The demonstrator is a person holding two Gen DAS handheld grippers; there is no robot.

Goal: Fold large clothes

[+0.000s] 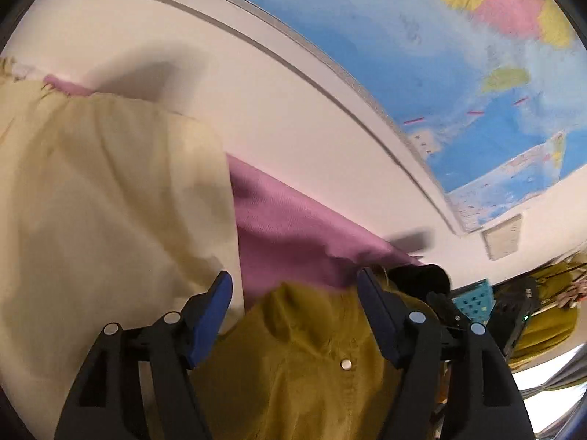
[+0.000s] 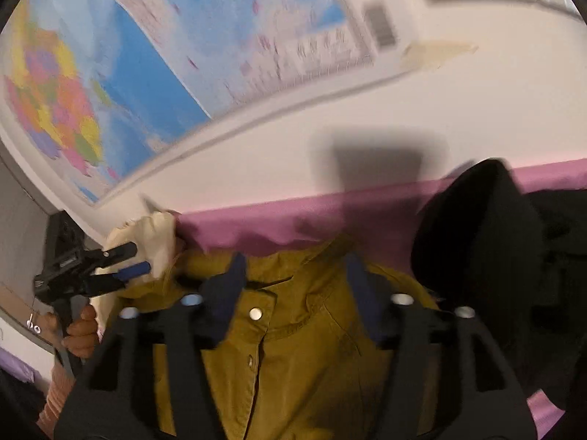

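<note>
Left wrist view: your left gripper [image 1: 293, 311] stands wide apart over the mustard shirt [image 1: 293, 366], with cloth between the pads but neither pad pressing on it, so nothing is held. The shirt lies rumpled on the pink cloth [image 1: 293, 227] that covers the bench, just beside a cream garment [image 1: 110, 190] that looks roughly laid flat; whether that one is properly folded you cannot tell from here. Right wrist view: your right gripper [image 2: 293, 278] is also wide and empty, poised over the shirt's collar [image 2: 290, 275] and its snap button [image 2: 255, 314]. The shirt is buttoned, front up, still unfolded. A black garment [image 2: 488, 242] is heaped at its right, apparently waiting. I judge the fold on this shirt has barely begun: no edge is gripped yet.
</note>
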